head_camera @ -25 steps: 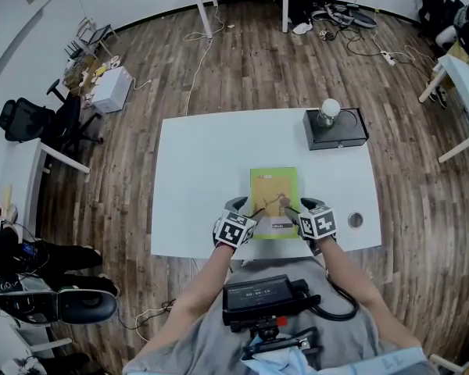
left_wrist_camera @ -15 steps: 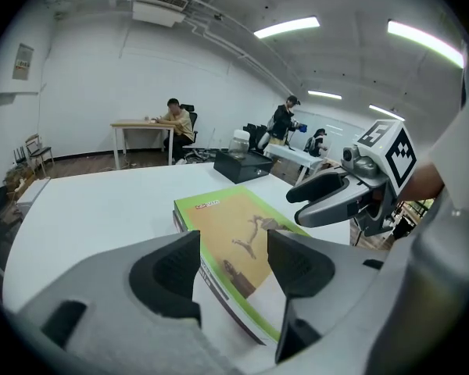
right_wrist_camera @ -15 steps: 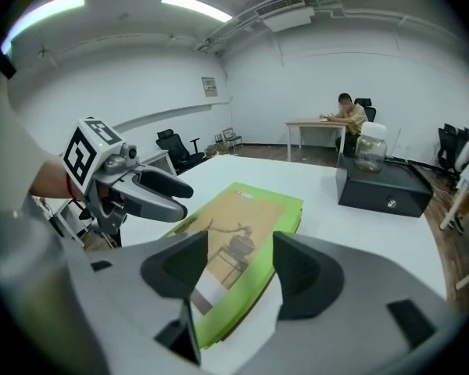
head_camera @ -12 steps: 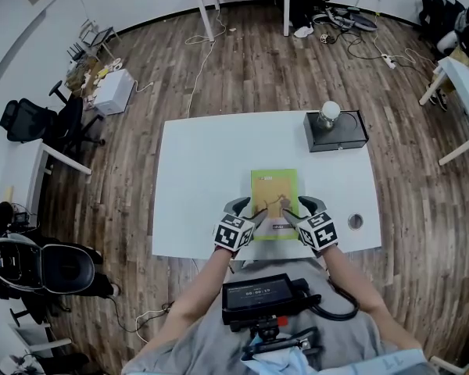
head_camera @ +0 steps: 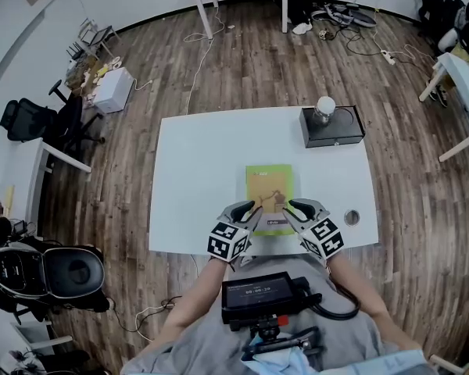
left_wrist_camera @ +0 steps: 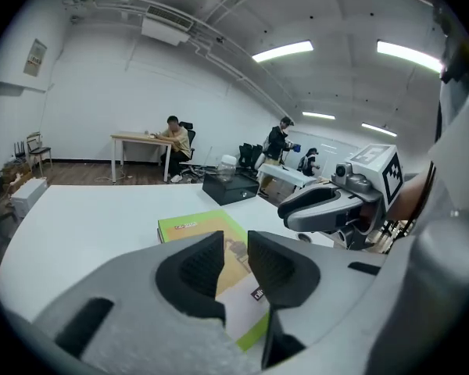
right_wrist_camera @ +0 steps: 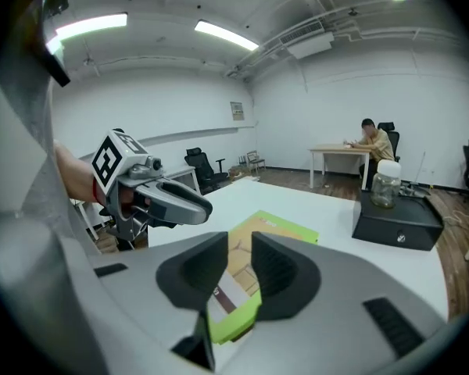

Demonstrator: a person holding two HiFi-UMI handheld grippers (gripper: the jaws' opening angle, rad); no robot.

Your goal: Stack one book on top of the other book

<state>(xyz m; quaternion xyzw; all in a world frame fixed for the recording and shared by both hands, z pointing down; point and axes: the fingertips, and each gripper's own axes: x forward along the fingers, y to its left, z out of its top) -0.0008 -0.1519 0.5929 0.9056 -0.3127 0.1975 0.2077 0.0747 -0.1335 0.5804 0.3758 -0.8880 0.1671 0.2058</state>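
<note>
Nearest the camera, the left gripper [head_camera: 250,208] and the right gripper [head_camera: 293,207] are hovering side by side over the near edge of the white worktop [head_camera: 195,178], both clear of its surface and pointing away from the person and slightly inward.

The left gripper's fingers [left_wrist_camera: 191,268] have just been closing and are now standing narrow, with a slim gap between the 2 dark pads and nothing in it. The right gripper's fingers [right_wrist_camera: 285,272] have also just been closing and are showing the same narrow, empty gap. Neither gripper is touching anything.

Just beyond the fingertips, the green book [head_camera: 269,194] is lying flat near the middle of the worktop, cover up, its near end sitting between the 2 grippers. From above only 1 cover is showing, so a second book beneath it cannot be made out.

Farther back, toward the far right corner of the worktop, a black box [head_camera: 345,127] is carrying a jar [head_camera: 325,109] with a white lid. Beyond that, a wooden floor [head_camera: 242,69] is stretching away to a desk where a person [left_wrist_camera: 176,135] is sitting.
</note>
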